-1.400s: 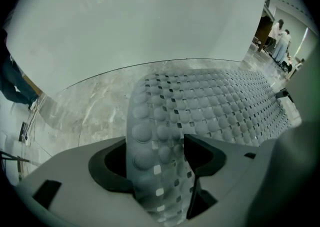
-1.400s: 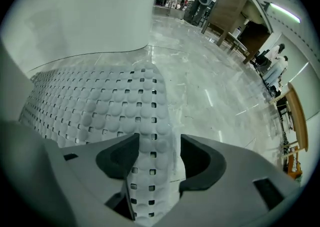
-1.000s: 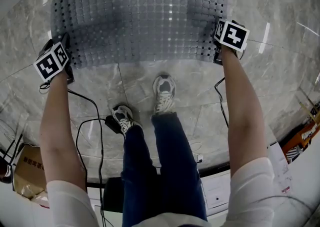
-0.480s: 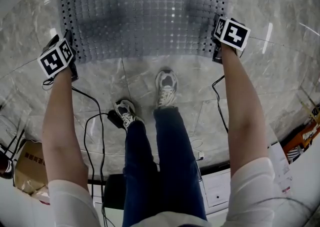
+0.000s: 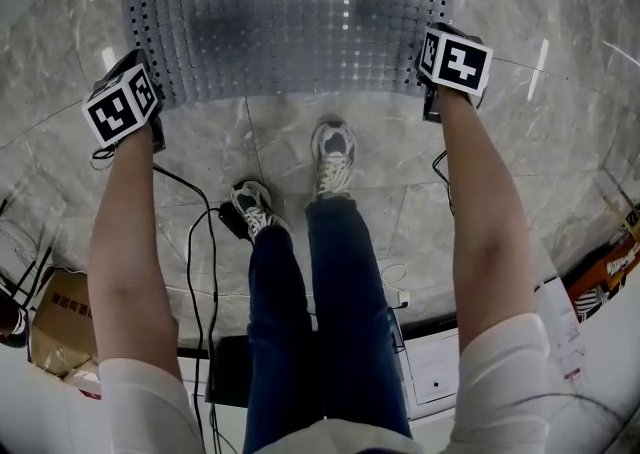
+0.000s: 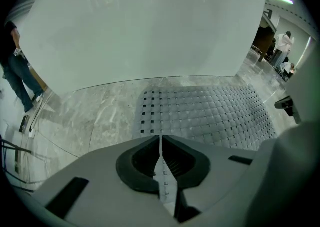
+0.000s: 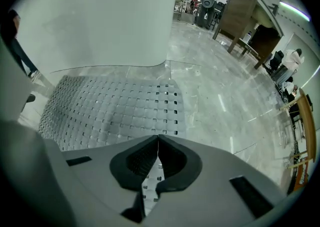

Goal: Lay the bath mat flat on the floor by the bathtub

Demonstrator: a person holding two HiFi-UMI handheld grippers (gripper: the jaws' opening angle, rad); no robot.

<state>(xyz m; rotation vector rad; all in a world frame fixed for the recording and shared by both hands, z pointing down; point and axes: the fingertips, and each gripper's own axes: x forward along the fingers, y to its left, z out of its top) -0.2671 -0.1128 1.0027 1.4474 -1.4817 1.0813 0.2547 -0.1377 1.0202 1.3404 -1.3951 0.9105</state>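
Observation:
The grey perforated bath mat lies spread on the marble floor against the white bathtub wall. My left gripper hangs just above the mat's near left corner and points steeply down. My right gripper hangs the same way over the near right corner. Both have just been closing and are now shut with nothing between the jaws. In the left gripper view the tips meet above the mat. In the right gripper view the tips meet above the mat too.
The person's shoes stand just short of the mat's near edge. Black cables trail across the floor to the left, near a cardboard box. A wooden table and distant people are far off to the right.
Both grippers have lifted a little off the mat's near corners. The mat's near edge has settled straighter on the floor.

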